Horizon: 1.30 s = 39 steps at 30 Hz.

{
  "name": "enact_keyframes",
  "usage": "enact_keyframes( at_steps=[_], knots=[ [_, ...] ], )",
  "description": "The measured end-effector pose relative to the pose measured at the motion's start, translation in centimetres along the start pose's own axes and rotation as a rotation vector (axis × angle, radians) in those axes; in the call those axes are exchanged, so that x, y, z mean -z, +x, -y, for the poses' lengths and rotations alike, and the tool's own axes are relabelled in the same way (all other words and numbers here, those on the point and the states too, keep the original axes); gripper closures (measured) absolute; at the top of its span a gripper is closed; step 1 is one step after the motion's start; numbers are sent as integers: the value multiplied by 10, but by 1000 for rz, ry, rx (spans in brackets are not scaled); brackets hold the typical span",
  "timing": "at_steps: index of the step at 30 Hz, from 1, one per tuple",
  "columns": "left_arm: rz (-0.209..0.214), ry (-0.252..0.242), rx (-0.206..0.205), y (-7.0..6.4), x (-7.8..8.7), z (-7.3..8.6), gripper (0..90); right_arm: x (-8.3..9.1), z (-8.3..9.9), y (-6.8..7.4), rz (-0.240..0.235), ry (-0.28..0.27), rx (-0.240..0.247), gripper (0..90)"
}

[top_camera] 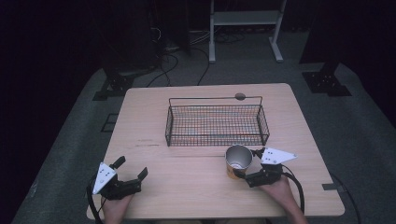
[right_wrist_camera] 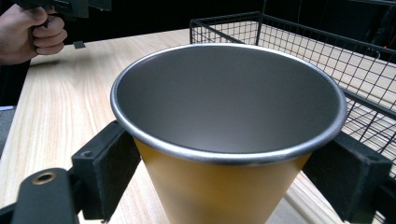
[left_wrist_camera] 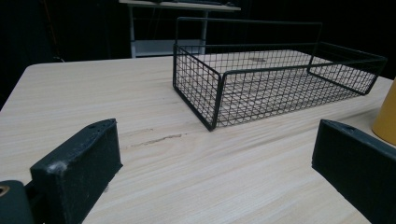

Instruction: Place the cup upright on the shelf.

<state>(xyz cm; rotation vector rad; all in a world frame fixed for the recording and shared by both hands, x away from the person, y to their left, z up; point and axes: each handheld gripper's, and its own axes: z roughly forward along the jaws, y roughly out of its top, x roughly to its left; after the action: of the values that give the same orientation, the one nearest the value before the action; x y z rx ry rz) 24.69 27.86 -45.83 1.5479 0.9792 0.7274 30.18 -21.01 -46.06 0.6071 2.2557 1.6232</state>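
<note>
A yellow metal cup [top_camera: 238,162] with a silver rim and grey inside stands upright on the wooden table [top_camera: 187,191], just in front of a black wire basket [top_camera: 217,139]. My right gripper [top_camera: 248,164] has a jaw on each side of the cup [right_wrist_camera: 224,196], below the rim, and both pads press its wall. My left gripper [top_camera: 132,167] rests open near the front left corner with nothing between its jaws. In the left gripper view the gripper [left_wrist_camera: 215,154] faces the basket [left_wrist_camera: 215,93], and the cup's edge [left_wrist_camera: 387,116] shows at far right.
The basket [right_wrist_camera: 280,32] is long, low and empty, with a wire handle over its far side. A small dark round mark [top_camera: 240,96] lies behind it. A white shelf frame [top_camera: 245,18] and cables stand on the floor beyond the table.
</note>
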Motion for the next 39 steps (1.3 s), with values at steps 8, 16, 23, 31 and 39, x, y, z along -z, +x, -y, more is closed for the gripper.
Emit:
enact_keyframes(
  at_steps=[8, 16, 23, 31, 39],
  knots=[
    [-3, 0, 0, 0, 0, 0, 1, 6, -4, 1, -1, -32, -3, 139],
    [-1, 0, -3, 0, 0, 0, 1, 11, -31, 0, -22, -36, 9, 138],
    [-4, -3, 0, 0, 1, 0, 1, 10, -70, -16, -39, -57, 14, 139],
    [-5, -1, 0, 1, 2, 0, 1, 4, -97, -34, -53, -71, 6, 139],
    [-5, -4, 4, 2, 2, 0, 1, -19, -122, -62, -75, -47, 0, 138]
  ],
)
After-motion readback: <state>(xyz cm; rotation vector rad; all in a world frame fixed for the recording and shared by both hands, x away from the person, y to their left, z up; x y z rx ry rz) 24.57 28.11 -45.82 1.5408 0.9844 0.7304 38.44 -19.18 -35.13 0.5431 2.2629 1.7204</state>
